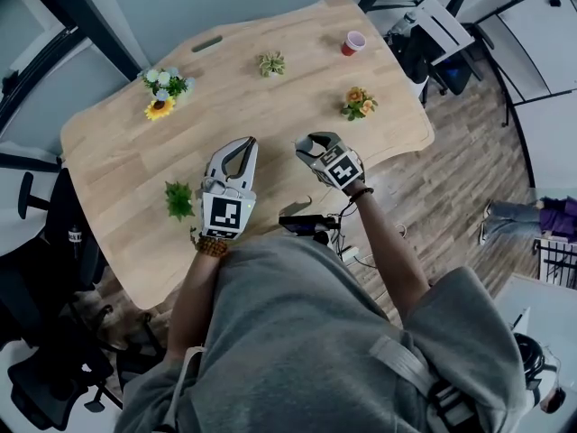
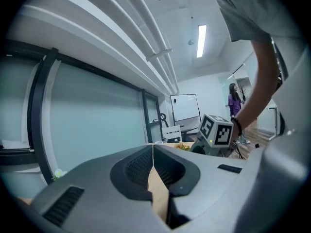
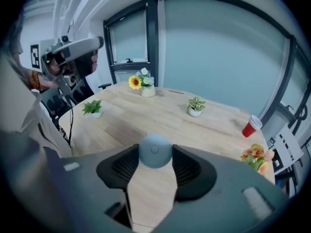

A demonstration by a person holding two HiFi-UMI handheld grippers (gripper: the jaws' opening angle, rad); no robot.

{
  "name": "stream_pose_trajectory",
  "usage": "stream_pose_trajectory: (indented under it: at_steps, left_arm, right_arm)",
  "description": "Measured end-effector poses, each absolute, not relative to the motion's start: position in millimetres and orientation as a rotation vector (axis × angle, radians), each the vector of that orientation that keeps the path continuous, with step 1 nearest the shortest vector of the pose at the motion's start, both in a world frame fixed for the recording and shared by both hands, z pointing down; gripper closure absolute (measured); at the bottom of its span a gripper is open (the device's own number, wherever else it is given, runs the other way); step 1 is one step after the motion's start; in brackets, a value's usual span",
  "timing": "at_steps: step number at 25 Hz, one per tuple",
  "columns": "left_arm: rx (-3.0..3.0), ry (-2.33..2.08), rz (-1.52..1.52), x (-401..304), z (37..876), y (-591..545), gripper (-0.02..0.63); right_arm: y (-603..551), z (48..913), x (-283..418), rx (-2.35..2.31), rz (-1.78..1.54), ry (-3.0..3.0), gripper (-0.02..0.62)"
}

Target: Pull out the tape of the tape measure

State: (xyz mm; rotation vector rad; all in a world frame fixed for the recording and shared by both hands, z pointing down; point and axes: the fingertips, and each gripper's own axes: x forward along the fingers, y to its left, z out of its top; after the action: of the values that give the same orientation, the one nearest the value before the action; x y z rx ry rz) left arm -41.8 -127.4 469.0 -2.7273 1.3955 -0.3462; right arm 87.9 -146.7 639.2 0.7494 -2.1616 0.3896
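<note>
A small round blue-grey tape measure (image 3: 155, 150) sits between the pads of my right gripper (image 3: 155, 154), which is shut on it above the wooden table (image 3: 160, 115). No tape is seen drawn out of it. In the head view the right gripper (image 1: 305, 144) hangs over the table's near edge, tilted down. My left gripper (image 1: 247, 142) is just to its left, with its tips touching and nothing visible between them. In the left gripper view its jaws (image 2: 153, 147) meet at the tips, and the right gripper's marker cube (image 2: 216, 130) shows ahead on the right.
On the table (image 1: 117, 152) stand a sunflower pot (image 1: 162, 93), a small green plant (image 1: 179, 199), a succulent (image 1: 271, 63), orange flowers (image 1: 358, 104) and a red cup (image 1: 352, 42). Black office chairs (image 1: 45, 224) stand at the left. A person (image 2: 234, 98) stands far back.
</note>
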Motion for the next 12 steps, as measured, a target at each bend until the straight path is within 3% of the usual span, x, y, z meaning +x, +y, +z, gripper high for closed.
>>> stream_pose_trajectory:
  at_steps: [12]
  left_arm:
    - [-2.852, 1.109, -0.44, -17, 510, -99, 0.592]
  right_arm:
    - [-101, 565, 54, 0.512, 0.133, -2.185, 0.371]
